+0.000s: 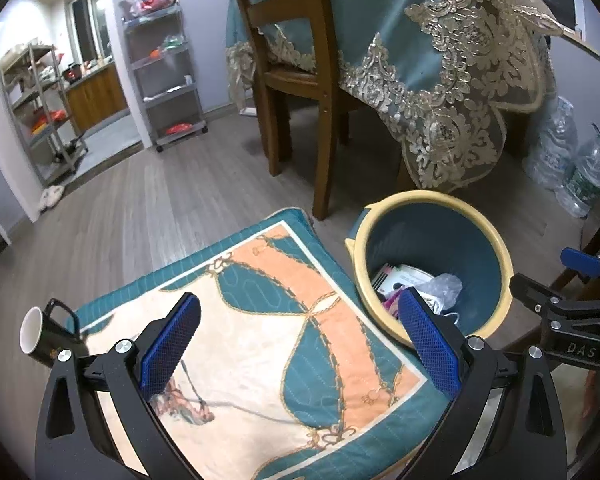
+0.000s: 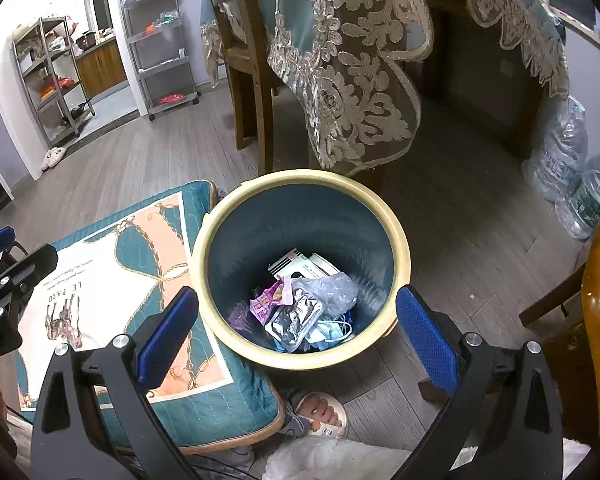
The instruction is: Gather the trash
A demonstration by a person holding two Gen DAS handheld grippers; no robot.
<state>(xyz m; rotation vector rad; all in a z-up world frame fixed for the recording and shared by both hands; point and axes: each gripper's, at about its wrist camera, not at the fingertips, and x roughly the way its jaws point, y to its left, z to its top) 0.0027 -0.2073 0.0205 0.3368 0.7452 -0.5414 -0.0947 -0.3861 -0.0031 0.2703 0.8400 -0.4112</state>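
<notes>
Teal plastic with a cream-yellow rim, that's the trash bin [image 2: 300,216], standing on the grey wood-look floor [image 2: 148,160] right up against the edge of a teal-and-peach printed cushion [image 2: 140,264]. Down at the bottom of it there's a small heap of rubbish: a purple snack wrapper [image 2: 267,300], a crumpled silver foil packet [image 2: 296,322], a clear plastic bag [image 2: 332,290], a light blue face mask [image 2: 330,330] and a white box [image 2: 314,266] lying towards the back.

The right gripper [image 2: 296,334] hangs over the bin's mouth with its blue-padded fingers [image 2: 168,332] spread wide, nothing between them. The left gripper [image 1: 298,338] is the same deal, jaws wide apart and empty, but it sits over the cushion, with the bin just off to its right. In the left wrist view you can see the right gripper poking in from the right edge, near the bin's rim.

A black mug [image 1: 44,338] with a white inside lies tipped on its side at the cushion's left edge. Behind the bin a wooden chair [image 1: 296,80] stands tucked against a table draped in a teal tablecloth with lace trim [image 1: 440,92]. Big clear water bottles [image 2: 568,160] stand on the floor on the right. A foot in a sandal [image 2: 322,412] shows beside the cushion in the right wrist view.
</notes>
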